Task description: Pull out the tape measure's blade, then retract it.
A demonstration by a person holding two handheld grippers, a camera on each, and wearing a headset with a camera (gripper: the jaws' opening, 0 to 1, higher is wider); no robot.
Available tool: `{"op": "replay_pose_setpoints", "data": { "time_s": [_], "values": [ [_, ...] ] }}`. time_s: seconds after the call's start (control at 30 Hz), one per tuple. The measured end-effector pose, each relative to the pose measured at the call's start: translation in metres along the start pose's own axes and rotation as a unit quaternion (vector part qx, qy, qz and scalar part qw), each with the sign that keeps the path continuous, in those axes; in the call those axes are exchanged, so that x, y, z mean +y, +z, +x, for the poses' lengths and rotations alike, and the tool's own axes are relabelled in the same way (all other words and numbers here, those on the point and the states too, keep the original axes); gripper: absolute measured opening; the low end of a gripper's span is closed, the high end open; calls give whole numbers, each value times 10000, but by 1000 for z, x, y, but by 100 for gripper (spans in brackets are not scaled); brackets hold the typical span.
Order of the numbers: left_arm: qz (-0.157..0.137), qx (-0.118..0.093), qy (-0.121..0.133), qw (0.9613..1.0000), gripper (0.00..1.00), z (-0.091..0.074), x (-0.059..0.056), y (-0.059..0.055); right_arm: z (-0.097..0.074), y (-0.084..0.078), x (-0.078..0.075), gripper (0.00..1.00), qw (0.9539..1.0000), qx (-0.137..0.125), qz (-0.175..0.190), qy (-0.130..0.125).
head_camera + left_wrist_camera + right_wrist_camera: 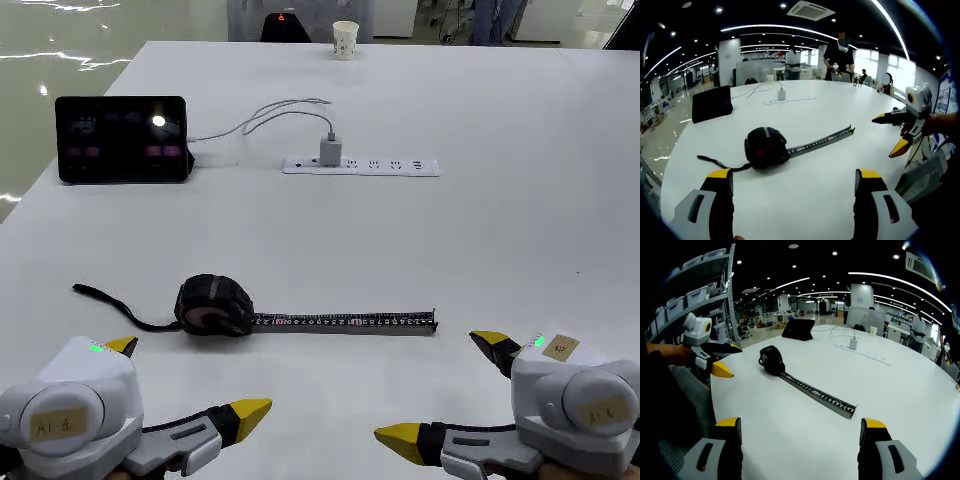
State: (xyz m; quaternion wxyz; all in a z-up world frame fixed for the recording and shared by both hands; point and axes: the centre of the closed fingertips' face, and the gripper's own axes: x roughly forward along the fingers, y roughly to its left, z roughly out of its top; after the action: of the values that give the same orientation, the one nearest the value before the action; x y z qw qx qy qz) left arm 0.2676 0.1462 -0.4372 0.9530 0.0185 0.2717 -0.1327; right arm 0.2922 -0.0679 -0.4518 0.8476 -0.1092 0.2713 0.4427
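Jaws stand wide apart on both my claws, gripping nothing: the left claw (186,378) and the right claw (444,388) hover low over the near edge of the white tabletop (480,230), yellow tips pointing inward toward each other in the head view. Just beyond them lies the black round tape measure (213,305), resting on the table with its reddish side face toward me, clear of both claws. Its case sits ahead of my left claw, slightly toward the middle. Its dark, marked steel blade (345,321) is drawn out flat along the table to my right, and the hooked end stops a little short of my right claw's upper tip. A thin black wrist strap (110,303) trails from the case the other way, to my left. Farther off on the table stand a black tablet (122,138) and a white power strip (362,165) with a charger plugged in.
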Motion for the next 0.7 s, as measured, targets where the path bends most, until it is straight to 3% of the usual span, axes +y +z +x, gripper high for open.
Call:
{"op": "replay_pose_setpoints", "data": {
  "time_s": [0.3, 0.7],
  "values": [
    [-57, 3, 88, 9999, 99, 6, 4, 1, 3, -1, -3, 96, 9995, 25, -121, 275],
    [-93, 12, 149, 9998, 99, 18, 7, 3, 9, -8, -11, 89, 9971, 283, -411, 572]
  ]
}}
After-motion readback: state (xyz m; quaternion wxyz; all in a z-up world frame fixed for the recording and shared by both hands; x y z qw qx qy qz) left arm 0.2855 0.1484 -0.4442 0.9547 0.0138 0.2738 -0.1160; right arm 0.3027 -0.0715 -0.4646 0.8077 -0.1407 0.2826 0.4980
